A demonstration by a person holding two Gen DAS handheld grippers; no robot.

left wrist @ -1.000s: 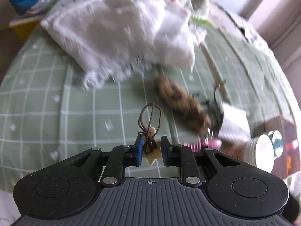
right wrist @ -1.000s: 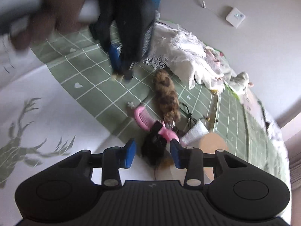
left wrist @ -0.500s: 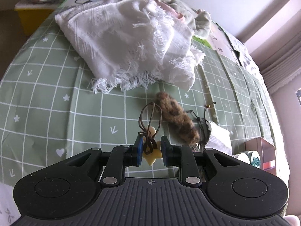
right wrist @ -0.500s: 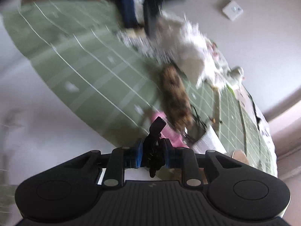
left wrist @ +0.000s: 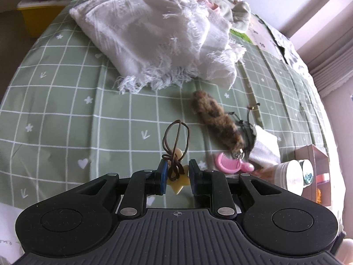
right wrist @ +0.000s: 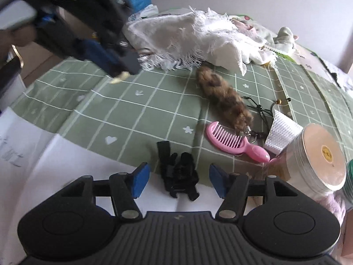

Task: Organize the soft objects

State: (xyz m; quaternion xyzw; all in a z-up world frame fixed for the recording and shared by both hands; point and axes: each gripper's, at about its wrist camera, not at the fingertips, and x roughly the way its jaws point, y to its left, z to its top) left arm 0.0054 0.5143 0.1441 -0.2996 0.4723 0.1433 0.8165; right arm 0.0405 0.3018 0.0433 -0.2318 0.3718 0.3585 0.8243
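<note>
Left gripper (left wrist: 176, 178) has its jaws drawn close, clamped on a yellow star charm (left wrist: 179, 182) tied to a brown cord loop (left wrist: 177, 135). The loop stands out ahead of the fingertips, its long axis running straight forward along the fingers.

Right gripper (right wrist: 178, 178) has its jaws standing wide, having just been opening; the pads press on nothing. A black hair accessory (right wrist: 179, 175) lies between the jaws, clear of both pads, on the edge of the green checked cloth (right wrist: 132, 108). Its strap end points forward and slightly left of the fingers' line.

Ahead and right of this gripper lies a pink comb (right wrist: 231, 142), handle pointing right. Beyond the comb a brown furry tail (right wrist: 222, 98) lies diagonally, its long axis running from far left to near right. A white fringed cloth (right wrist: 194, 42) lies farthest ahead.
</note>
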